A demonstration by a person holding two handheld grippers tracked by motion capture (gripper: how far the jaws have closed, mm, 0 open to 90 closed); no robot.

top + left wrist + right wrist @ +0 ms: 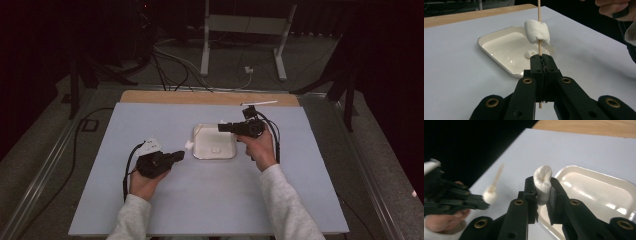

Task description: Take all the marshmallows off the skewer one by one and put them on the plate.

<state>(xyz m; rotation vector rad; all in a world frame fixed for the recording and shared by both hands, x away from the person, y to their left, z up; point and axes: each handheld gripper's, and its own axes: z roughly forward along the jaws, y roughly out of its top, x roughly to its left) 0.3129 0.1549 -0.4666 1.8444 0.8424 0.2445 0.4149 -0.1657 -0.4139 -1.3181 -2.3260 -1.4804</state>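
One marshmallow (537, 32) already sits on the skewer (539, 15) clamped in the left gripper (541, 60), while the right gripper (542, 186) pinches a second marshmallow (542, 183) not yet threaded.

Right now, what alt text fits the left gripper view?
The left gripper, jaws shut, holds a wooden skewer upright with one marshmallow threaded on it. Behind it, a white tray sits on the pale table.
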